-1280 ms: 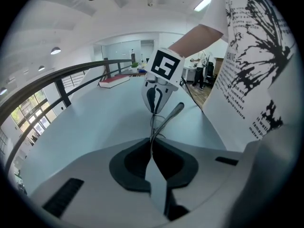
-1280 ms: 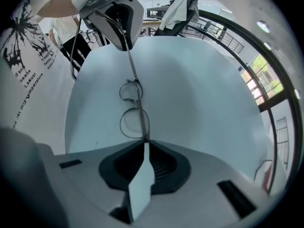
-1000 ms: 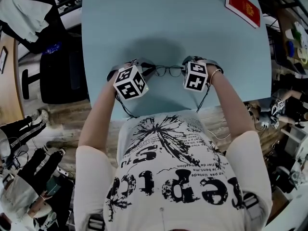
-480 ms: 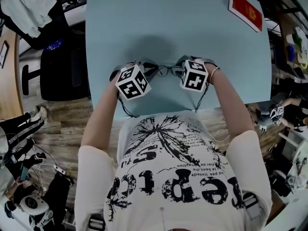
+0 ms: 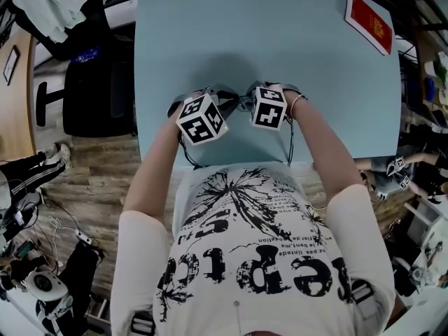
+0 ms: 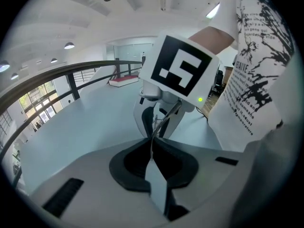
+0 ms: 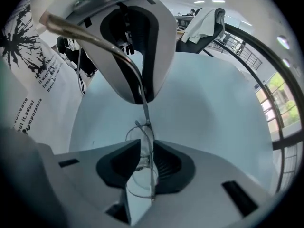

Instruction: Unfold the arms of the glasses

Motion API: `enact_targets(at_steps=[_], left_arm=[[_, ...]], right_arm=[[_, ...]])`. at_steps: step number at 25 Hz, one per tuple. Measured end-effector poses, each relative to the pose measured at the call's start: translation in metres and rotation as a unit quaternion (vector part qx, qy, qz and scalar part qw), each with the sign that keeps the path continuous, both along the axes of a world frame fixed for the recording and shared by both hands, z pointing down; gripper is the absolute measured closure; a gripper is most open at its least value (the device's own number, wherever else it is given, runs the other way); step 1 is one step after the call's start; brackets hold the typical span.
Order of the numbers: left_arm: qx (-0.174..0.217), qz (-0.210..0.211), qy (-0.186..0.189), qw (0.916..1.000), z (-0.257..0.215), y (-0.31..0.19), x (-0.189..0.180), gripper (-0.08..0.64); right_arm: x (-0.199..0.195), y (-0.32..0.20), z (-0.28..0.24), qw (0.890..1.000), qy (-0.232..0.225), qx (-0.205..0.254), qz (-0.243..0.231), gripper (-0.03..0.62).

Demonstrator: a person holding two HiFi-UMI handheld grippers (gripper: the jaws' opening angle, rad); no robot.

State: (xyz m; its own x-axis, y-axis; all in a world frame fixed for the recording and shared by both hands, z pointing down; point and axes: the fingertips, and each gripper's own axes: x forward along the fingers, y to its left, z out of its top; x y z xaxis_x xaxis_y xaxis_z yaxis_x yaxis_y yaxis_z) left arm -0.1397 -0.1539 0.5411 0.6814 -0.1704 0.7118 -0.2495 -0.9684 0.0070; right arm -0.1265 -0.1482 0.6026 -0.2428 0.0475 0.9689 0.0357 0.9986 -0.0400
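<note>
Thin dark-framed glasses (image 5: 239, 103) hang low over the pale blue table (image 5: 294, 47), mostly hidden between the two marker cubes in the head view. My left gripper (image 6: 153, 137) is shut on a thin arm of the glasses (image 6: 161, 122). My right gripper (image 7: 145, 148) faces it from the other side. Its jaws have just been closing, with a lens and rim of the glasses (image 7: 142, 163) in the gap between them, and the pads are not clamped on it. A curved arm (image 7: 95, 41) of the glasses runs toward the left gripper (image 7: 133, 42).
A red booklet (image 5: 372, 14) lies at the table's far right corner. A dark chair (image 5: 98, 93) stands off the table's left edge. The table's near edge runs just below both hands.
My right gripper has moved left, toward the left gripper, so less of the glasses shows between the cubes. The left gripper has stayed where it was, still shut.
</note>
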Motion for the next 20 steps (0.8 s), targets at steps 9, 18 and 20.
enact_targets(at_steps=[9,18,20], left_arm=[[0.004,-0.004,-0.007,1.0,0.002,0.004,-0.004,0.534],[0.007,-0.015,-0.012,0.9998,0.003,0.003,-0.011,0.534],[0.008,-0.015,-0.013,0.9998,0.002,0.004,-0.011,0.534]], right_arm=[[-0.006,0.002,0.001,1.0,-0.005,0.021,-0.005,0.565],[0.002,-0.002,-0.035,0.996,-0.057,0.066,0.016,0.565],[0.007,-0.002,-0.044,0.994,-0.066,0.08,0.021,0.565]])
